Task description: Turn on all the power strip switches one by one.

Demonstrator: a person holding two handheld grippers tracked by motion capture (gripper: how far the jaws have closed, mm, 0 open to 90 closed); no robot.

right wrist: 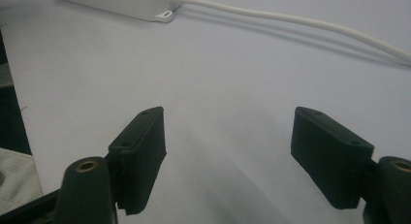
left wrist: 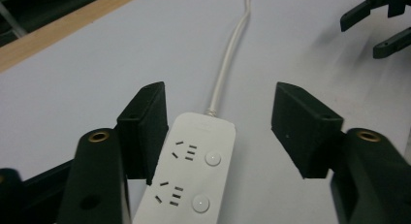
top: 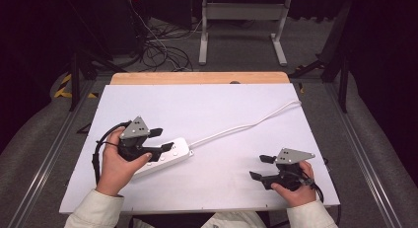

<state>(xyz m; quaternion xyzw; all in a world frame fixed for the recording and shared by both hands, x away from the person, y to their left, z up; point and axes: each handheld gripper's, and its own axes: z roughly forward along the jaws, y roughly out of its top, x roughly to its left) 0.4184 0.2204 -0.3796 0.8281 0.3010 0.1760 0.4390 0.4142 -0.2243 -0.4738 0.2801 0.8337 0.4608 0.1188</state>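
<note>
A white power strip (top: 167, 157) lies on the white table top (top: 212, 104) at the left, and its white cable (top: 246, 125) runs off toward the far right edge. My left gripper (top: 161, 139) is open and straddles the strip's cable end. In the left gripper view the strip (left wrist: 191, 175) shows two sockets with round buttons. The left jaw sits right against its side and the right jaw stands well apart. My right gripper (top: 260, 167) is open near the front right edge, with bare table between its jaws. It points toward the strip (right wrist: 121, 1) and cable (right wrist: 291, 20).
A wooden strip (top: 199, 78) borders the table's far edge. Beyond it are a white desk frame (top: 241, 25) and tangled cables (top: 157, 50) on the floor. The right gripper (left wrist: 378, 25) appears at the top right of the left gripper view.
</note>
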